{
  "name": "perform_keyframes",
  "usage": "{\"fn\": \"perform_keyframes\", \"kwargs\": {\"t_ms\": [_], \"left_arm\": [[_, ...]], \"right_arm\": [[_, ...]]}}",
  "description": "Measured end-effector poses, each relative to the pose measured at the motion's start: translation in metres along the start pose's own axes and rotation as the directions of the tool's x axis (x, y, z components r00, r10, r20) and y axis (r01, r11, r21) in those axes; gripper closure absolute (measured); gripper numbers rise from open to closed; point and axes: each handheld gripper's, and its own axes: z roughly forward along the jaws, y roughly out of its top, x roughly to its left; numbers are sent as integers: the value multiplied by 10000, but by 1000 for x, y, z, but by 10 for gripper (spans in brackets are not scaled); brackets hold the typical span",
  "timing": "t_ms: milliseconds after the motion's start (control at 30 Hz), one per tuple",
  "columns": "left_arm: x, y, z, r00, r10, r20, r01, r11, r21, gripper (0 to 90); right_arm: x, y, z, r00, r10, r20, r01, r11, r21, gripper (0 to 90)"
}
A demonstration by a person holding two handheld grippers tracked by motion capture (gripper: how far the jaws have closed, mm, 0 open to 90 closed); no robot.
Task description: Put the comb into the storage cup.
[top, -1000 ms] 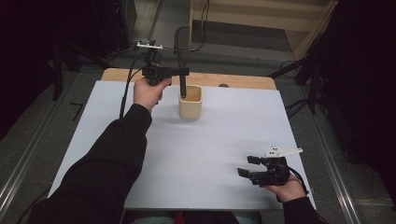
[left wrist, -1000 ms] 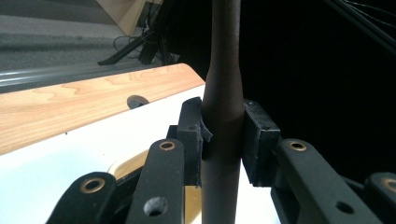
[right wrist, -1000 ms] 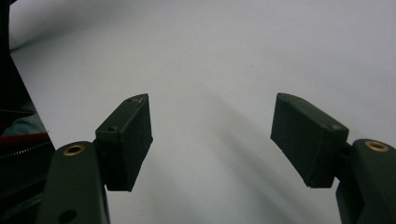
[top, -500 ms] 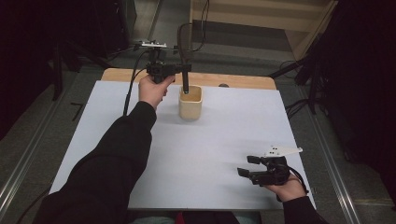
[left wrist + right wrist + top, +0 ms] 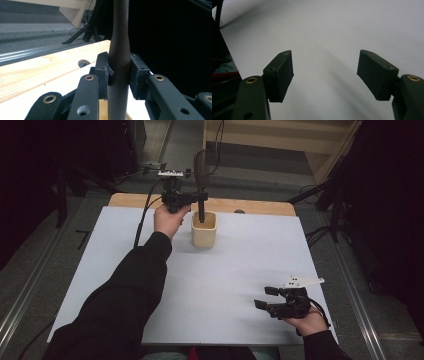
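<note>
Landmark: beige cup [image 5: 204,231], upright on the white table top [image 5: 240,265], toward the far edge.

Left gripper [image 5: 200,196]: directly above the cup, clamped on the dark utensil [image 5: 201,180]. In the left gripper view, both pads [image 5: 102,70] pressed flat against the shaft of the utensil [image 5: 120,50], just below the point where the shaft narrows. Utensil upright, lower end inside the cup, broad upper end well above the rim. Whether the lower end rests on the cup floor: cannot tell.

Right gripper [image 5: 264,298]: well apart from the cup, toward the near right corner of the table. Jaws spread wide, nothing between the pads [image 5: 279,75]; plain table surface beyond.

Handling judgement:
- Utensil likely rigid and light; smooth rounded shaft, so prone to slipping or twisting between flat pads.
- Best hold: on the straight shaft, at or just under the taper, as gripped now; taper acts as a stop against downward slip.
- Cup likely light and easily tipped; lift or lower the utensil straight along its axis, clear of the rim.
- If the cup drags along, steady its side wall with the right gripper.
</note>
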Motion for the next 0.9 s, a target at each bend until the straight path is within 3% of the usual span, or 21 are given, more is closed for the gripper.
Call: {"fn": "perform_keyframes", "kwargs": {"t_ms": [467, 667, 800, 900], "left_arm": [[-2, -9, 11, 9988, 480, -93, -479, 9988, 98, 726], [5, -17, 13, 9996, 277, -82, -276, 9996, 60, 726], [9, -21, 14, 9995, -160, 257, 161, 9999, -39, 726], [10, -23, 15, 9996, -140, 256, 139, 9999, 36, 726]], "right_arm": [[0, 0, 0, 10000, 23, -25, -23, 10000, 16, 270], [0, 0, 0, 10000, 10, -16, -10, 10000, 32, 271], [-1, 0, 0, 10000, 14, -12, -14, 10000, 48, 271], [-1, 0, 0, 10000, 21, -5, -21, 10000, 45, 271]]}}
